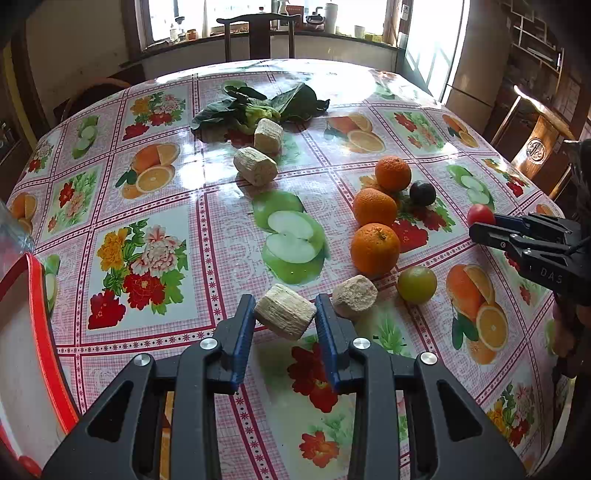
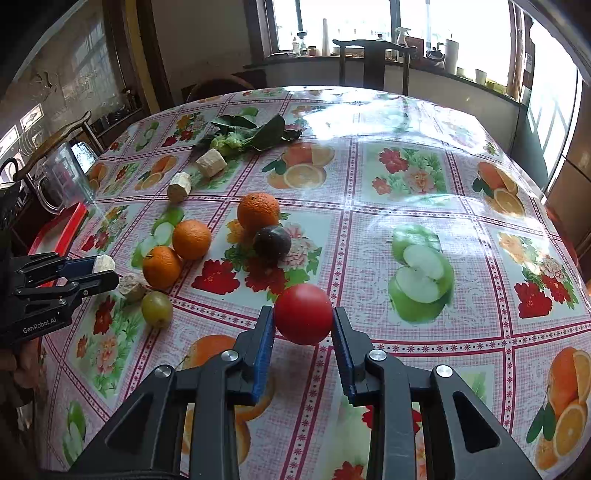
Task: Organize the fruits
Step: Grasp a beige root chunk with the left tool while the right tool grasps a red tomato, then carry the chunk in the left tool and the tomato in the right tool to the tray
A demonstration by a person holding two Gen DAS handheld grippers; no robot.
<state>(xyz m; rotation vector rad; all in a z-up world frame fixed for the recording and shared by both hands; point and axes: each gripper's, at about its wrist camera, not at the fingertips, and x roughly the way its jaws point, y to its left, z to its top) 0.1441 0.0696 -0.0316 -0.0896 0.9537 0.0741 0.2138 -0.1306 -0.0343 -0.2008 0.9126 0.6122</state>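
Clamped between the blue-padded fingers of the left gripper (image 1: 284, 317) is a pale, ridged cylindrical chunk (image 1: 285, 316), held tilted just above the glossy fruit-and-flower printed tablecloth (image 1: 155, 258); the right wrist view shows the same chunk (image 2: 103, 263) from the side, poking out past the black fingers. Equally close to its own camera, the right gripper (image 2: 303, 320) is closed on a smooth red round tomato (image 2: 303, 319), which the left wrist view catches only as a small red ball (image 1: 480, 215) at the tips of that tool near the table's right edge. Just beside the held chunk lies a second rough beige chunk (image 1: 355, 296), and next to it a yellow-green round fruit (image 1: 417, 284). Beyond these, three oranges (image 1: 375, 248) sit in a loose line running away from the near edge, with a dark purple round fruit (image 1: 422, 192) near the farthest one. Two more pale chunks (image 1: 255, 166) rest toward the far side, close to a bunch of dark leafy greens (image 1: 258, 105). At the left edge, a red-rimmed tray (image 1: 44, 332) appears in both views, but only the right wrist view shows the clear plastic jug (image 2: 62, 181) behind it. A dark wooden chair (image 1: 258, 33) stands past the far edge under the window.
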